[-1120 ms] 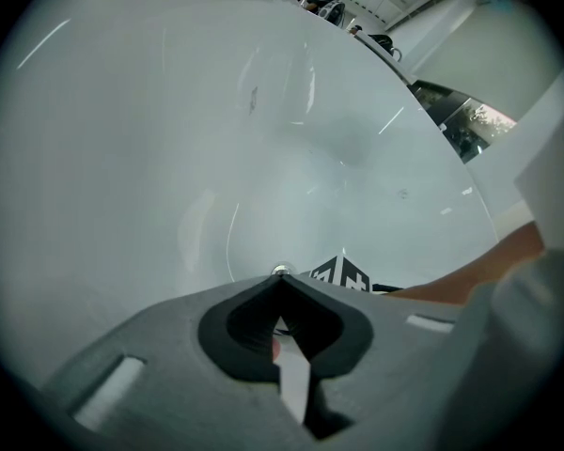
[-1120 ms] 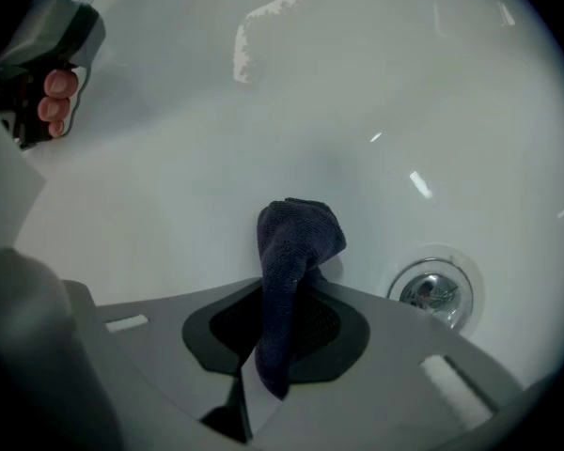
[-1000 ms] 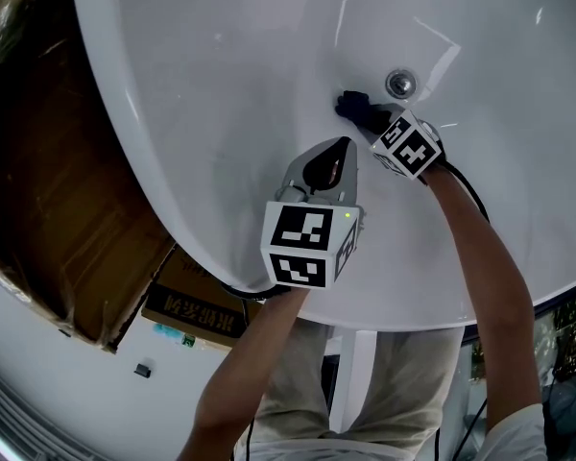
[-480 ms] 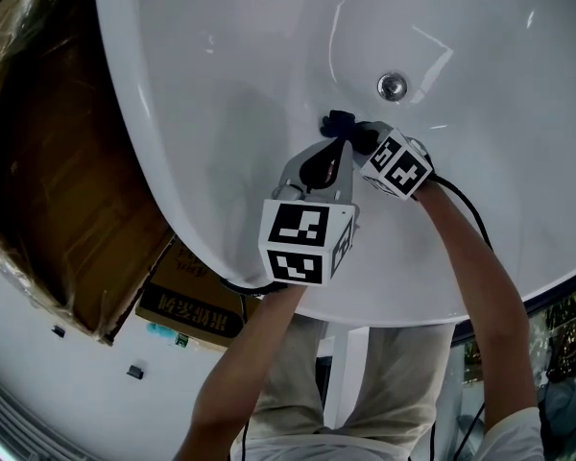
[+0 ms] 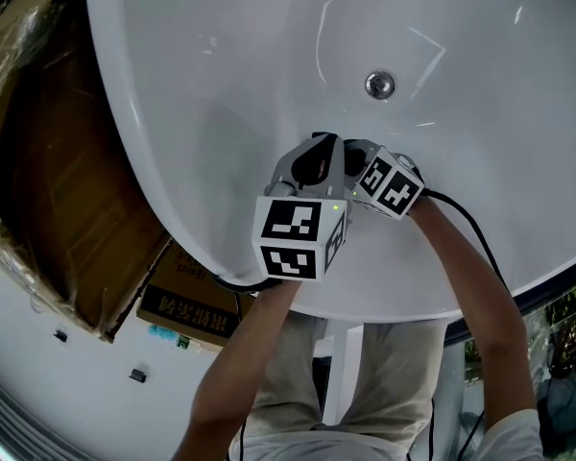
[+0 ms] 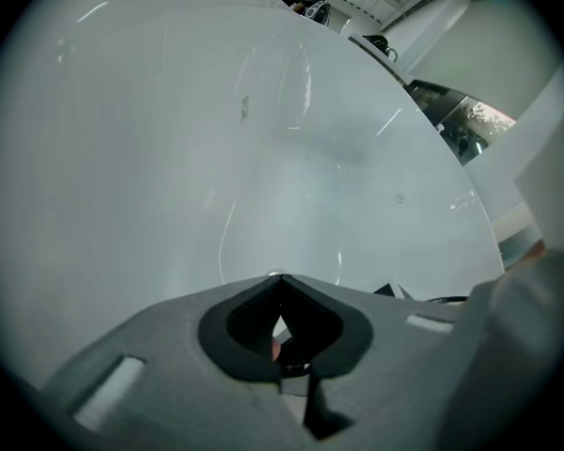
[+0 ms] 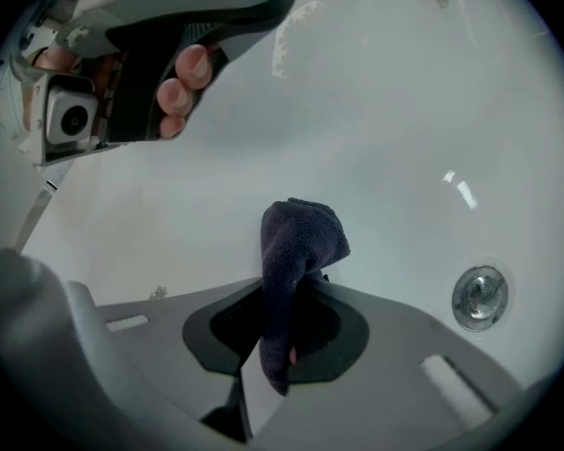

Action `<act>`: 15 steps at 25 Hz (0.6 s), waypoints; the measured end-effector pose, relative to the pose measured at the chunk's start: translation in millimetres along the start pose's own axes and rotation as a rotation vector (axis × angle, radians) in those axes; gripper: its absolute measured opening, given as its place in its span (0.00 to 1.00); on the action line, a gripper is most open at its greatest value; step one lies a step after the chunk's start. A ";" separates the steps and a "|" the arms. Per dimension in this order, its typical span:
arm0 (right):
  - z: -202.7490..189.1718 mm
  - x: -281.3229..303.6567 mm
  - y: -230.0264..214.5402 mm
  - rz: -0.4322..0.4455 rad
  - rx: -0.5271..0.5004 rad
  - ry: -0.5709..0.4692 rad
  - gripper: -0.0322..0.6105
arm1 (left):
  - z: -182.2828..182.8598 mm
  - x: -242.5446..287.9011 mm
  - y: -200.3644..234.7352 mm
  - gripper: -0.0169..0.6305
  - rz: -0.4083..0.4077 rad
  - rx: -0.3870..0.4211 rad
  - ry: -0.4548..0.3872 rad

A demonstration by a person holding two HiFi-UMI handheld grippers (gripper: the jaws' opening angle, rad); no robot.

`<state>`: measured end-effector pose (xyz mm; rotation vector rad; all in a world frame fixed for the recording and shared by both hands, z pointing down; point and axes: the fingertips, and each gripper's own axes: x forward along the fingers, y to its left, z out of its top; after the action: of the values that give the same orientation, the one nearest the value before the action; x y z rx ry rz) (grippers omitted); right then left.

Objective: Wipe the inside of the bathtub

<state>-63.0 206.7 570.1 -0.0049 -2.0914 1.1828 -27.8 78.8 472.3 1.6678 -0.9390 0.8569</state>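
Observation:
The white bathtub (image 5: 202, 75) fills the head view, with its round metal drain (image 5: 380, 85) on the floor. My right gripper (image 7: 296, 275) is shut on a dark purple cloth (image 7: 299, 238), which presses against the tub surface a little short of the drain (image 7: 477, 297). In the head view the right gripper (image 5: 353, 157) sits just right of my left gripper (image 5: 319, 144), and the cloth is mostly hidden behind them. The left gripper (image 6: 277, 276) hovers over the tub wall, shut with nothing in it.
Open cardboard boxes (image 5: 58, 190) stand on the floor left of the tub, and a flat printed box (image 5: 192, 305) lies under its near rim. A black cable (image 5: 470, 224) runs along my right forearm. The left gripper's body (image 7: 122, 54) fills the upper left of the right gripper view.
My right gripper has drawn the cloth back from beside the drain toward the near wall, ending close to the left gripper. The left gripper has barely moved.

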 end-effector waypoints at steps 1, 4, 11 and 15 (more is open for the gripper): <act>1.0 -1.6 3.6 0.007 0.002 -0.003 0.13 | 1.0 0.0 0.7 0.02 0.001 0.000 -0.002; 4.1 -5.7 18.2 0.033 0.000 -0.022 0.13 | 1.7 -1.5 1.3 0.02 0.001 0.003 -0.003; 12.5 -15.7 47.7 0.088 -0.025 -0.040 0.13 | 4.0 -5.5 5.6 0.02 0.003 0.003 -0.009; 14.9 -21.3 67.5 0.127 -0.041 -0.046 0.13 | 5.3 -9.6 5.6 0.02 0.000 0.001 -0.012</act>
<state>-78.2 227.6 502.5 -0.1327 -2.1827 1.2247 -36.5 74.3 464.9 1.6755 -0.9470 0.8492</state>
